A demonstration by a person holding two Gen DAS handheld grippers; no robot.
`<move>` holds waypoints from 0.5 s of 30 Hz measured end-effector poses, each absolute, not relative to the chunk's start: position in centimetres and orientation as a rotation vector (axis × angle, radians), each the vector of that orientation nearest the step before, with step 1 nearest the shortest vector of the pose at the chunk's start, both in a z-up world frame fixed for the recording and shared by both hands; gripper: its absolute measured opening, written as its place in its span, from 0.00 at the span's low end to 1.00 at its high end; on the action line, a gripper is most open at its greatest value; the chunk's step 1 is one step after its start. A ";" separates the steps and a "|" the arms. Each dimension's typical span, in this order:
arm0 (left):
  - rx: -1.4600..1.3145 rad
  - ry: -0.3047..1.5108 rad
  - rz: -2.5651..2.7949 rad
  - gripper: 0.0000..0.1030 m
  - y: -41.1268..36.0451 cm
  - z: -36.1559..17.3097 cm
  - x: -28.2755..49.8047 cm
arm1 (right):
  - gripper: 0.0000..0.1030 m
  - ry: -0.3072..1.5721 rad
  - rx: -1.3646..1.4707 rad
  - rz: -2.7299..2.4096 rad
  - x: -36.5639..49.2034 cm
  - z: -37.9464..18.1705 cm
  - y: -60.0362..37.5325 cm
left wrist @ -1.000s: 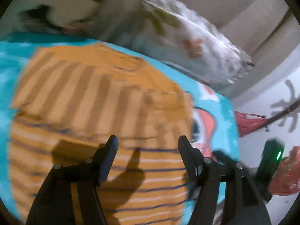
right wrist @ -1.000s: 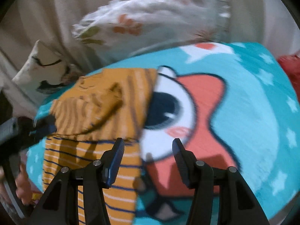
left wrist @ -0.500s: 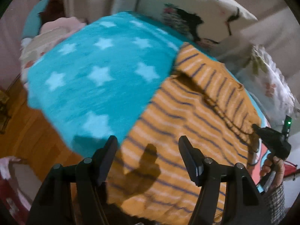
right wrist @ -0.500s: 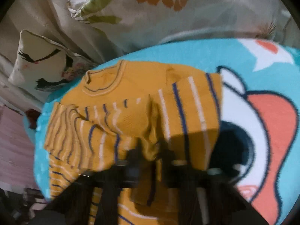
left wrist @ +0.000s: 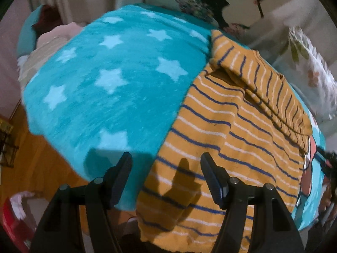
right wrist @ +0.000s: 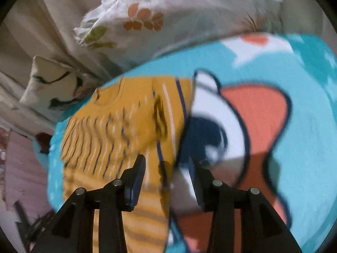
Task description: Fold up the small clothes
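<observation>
Hanging off the star-patterned teal fleece blanket (left wrist: 109, 97), the orange navy-and-white-striped knit sweater's (left wrist: 227, 130) hem may slide; left gripper (left wrist: 166, 179) gapes empty, right gripper (right wrist: 166, 175), just reopened, holds nothing.

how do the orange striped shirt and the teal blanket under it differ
The orange striped shirt carries thin navy and white stripes; the teal blanket has pale stars and a large cartoon figure. The shirt is the smaller and lies on top, covering only part of the blanket. The shirt has a sleeve folded across its body; the blanket lies spread in a single layer. Both are soft fabric lying on the bed.
</observation>
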State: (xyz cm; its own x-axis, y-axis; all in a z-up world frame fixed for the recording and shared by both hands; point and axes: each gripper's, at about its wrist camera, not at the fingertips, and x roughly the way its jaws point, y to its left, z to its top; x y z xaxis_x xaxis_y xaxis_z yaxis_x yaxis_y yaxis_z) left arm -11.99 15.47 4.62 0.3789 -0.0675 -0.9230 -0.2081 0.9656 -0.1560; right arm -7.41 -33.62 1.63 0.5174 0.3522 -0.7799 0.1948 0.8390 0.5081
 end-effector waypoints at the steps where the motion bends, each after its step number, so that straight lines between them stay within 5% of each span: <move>1: -0.263 1.186 0.069 0.64 15.5 4.4 -11.5 | 0.45 1.049 0.618 0.112 -8.5 1.2 -33.7; 13: -0.403 1.266 -0.213 0.60 17.0 0.9 -8.0 | 0.45 1.081 0.976 0.158 -18.0 -4.3 -29.7; 15: -0.451 1.280 -0.296 0.51 16.9 0.6 -8.2 | 0.45 1.092 1.004 0.192 -18.9 -4.7 -28.3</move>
